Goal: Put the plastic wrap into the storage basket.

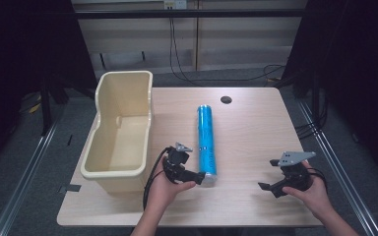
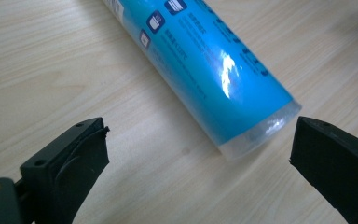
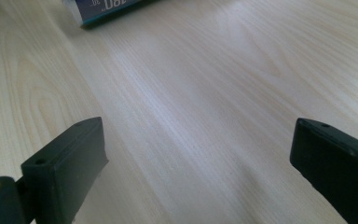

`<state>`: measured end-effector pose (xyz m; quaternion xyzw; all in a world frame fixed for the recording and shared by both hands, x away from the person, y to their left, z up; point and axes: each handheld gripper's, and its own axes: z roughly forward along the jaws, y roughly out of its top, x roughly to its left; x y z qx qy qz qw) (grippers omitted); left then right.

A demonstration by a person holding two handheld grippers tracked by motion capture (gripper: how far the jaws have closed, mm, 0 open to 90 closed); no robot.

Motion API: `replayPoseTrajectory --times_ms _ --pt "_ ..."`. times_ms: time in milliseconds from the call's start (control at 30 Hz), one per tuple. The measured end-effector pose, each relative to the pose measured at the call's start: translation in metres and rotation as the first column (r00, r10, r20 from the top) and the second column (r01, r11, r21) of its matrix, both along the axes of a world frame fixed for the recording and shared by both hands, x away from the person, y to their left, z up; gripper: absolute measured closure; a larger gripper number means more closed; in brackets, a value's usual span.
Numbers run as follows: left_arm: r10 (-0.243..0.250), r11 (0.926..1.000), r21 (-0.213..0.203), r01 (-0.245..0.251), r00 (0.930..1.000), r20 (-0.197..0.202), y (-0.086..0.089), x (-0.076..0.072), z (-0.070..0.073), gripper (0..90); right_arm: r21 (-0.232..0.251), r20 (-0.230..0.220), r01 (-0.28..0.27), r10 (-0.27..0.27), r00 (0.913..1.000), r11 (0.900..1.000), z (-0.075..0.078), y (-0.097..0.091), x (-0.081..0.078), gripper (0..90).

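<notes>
Blue tube [image 1: 206, 143] flat on table [image 1: 256, 137], near end between parted left tongs [image 2: 199, 149]; right tongs [image 3: 199, 154] parted.

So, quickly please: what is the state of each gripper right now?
Left gripper: open, jaws either side of the blue tube's near end, not gripping it.
Right gripper: open, holding nothing, over the table.
</notes>
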<state>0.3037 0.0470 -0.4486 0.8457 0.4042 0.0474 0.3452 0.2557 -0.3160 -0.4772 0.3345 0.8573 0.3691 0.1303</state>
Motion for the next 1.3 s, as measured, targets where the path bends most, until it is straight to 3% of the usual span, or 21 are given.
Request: replayPoseTrajectory --times_ms 100,267,467,667,767,800,900,933,1033,1167,1233,1300 --pt "0.009 0.9999 -0.012 -0.009 0.9998 -0.018 -0.003 0.005 0.002 4.1 0.005 -0.003 0.002 -0.002 1.0000 1.0000 0.001 -0.001 0.000 3.3" --pt "0.026 0.9996 0.013 -0.025 0.9987 -0.043 -0.015 0.023 0.014 4.2 0.007 0.004 0.004 -0.004 1.0000 1.0000 0.001 -0.003 -0.001 3.1" --pt "0.052 0.9986 0.011 -0.051 0.9958 -0.075 -0.026 0.042 0.020 5.4 0.020 0.003 0.014 -0.014 0.9999 0.9997 0.002 -0.005 -0.002 3.1" --pt "0.100 0.9936 0.065 -0.093 0.9861 -0.132 -0.039 0.069 0.022 13.2 0.030 0.005 0.022 -0.022 0.9998 0.9993 0.003 -0.007 -0.002 3.2" --pt "0.114 0.9905 0.091 -0.103 0.9858 -0.123 -0.042 0.075 0.022 14.7 0.034 0.001 0.023 -0.023 0.9997 0.9992 0.003 -0.008 -0.002 3.2" --pt "0.131 0.9888 0.090 -0.119 0.9815 -0.140 -0.045 0.081 0.022 15.3 0.031 0.001 0.020 -0.020 0.9998 0.9993 0.003 -0.008 -0.001 3.2" --pt "0.145 0.9877 0.077 -0.136 0.9798 -0.137 -0.047 0.087 0.023 18.1 0.024 0.001 0.021 -0.021 0.9998 0.9995 0.003 -0.008 -0.002 3.2" --pt "0.163 0.9859 0.060 -0.156 0.9756 -0.147 -0.049 0.092 0.023 19.0 0.032 0.002 0.020 -0.021 0.9998 0.9993 0.003 -0.008 -0.002 3.2" --pt "0.185 0.9821 0.065 -0.177 0.9718 -0.146 -0.052 0.095 0.023 19.4 0.027 0.007 0.014 -0.014 0.9999 0.9995 0.003 -0.008 -0.002 3.2" --pt "0.245 0.9686 0.089 -0.232 0.9528 -0.180 -0.056 0.101 0.019 19.4 0.026 0.004 0.019 -0.019 0.9998 0.9995 0.004 -0.007 -0.002 3.2" --pt "0.251 0.9663 0.102 -0.236 0.9526 -0.172 -0.059 0.104 0.015 22.9 0.026 0.003 0.017 -0.017 0.9999 0.9995 0.004 -0.007 -0.002 3.4" --pt "0.270 0.9621 0.093 -0.256 0.9436 -0.191 -0.063 0.106 0.012 24.1 0.023 0.010 0.015 -0.015 0.9998 0.9996 0.004 -0.007 -0.002 3.4"
